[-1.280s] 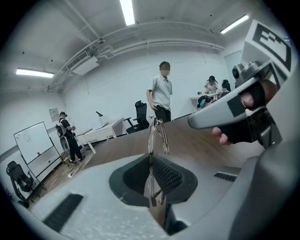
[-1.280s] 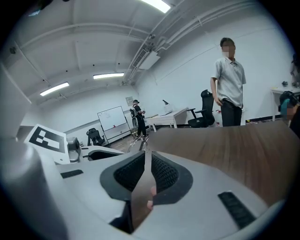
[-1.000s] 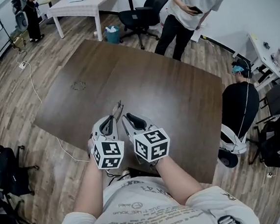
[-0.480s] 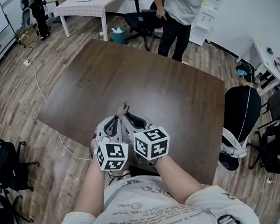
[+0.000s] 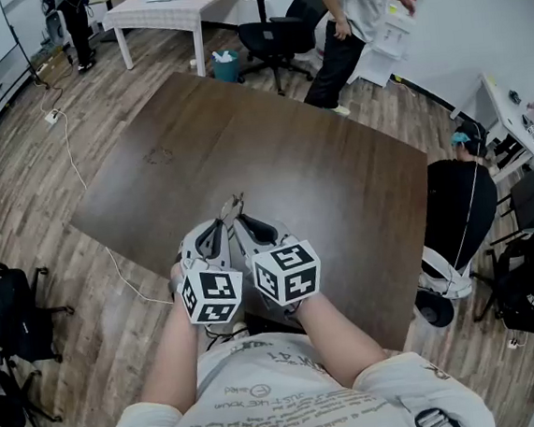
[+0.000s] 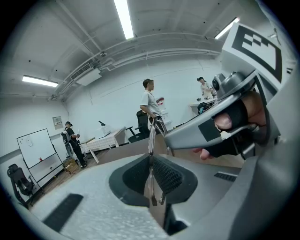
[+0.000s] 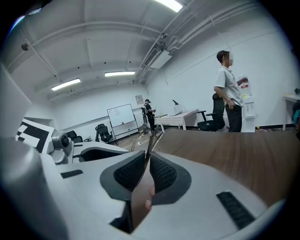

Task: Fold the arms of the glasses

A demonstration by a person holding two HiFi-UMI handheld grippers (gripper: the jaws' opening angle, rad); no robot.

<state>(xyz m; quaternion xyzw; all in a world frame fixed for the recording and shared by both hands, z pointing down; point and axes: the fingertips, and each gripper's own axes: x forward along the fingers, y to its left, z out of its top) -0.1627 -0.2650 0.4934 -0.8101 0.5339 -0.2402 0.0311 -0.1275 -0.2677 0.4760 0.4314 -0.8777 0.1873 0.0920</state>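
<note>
Left tongs (image 5: 214, 233): closed, the ribbed pads pinching a thin metal part of the glasses (image 5: 233, 207). The left gripper view shows the wire running straight down between the pads with no gap. The glasses stand just ahead of both tips, held in the air over the near edge of the table (image 5: 339, 182) and clear of it. Their wire rims rise above the left tip and lean toward the right tongs (image 5: 249, 228). Right tongs: likewise closed, a slim wire piece nipped at the forward end of the pads, with the rest of the frame projecting beyond the tip (whether this piece is an arm or part of the rim cannot be settled from these views). The two tools sit side by side, tips nearly touching, marker cubes toward the operator. Assessment: the fold appears to be under way, one tool steadying the frame and the other working an arm; how far that arm has swung cannot be confirmed. Recommended practice: fix the left tongs as the anchor, move the right tongs in an arc about the hinge rather than pushing straight, and use light pressure, since wire this thin is likely to bend or slip out sideways. A bystander (image 5: 352, 7) stands well beyond the far side of the table, apparently no obstruction.
</note>
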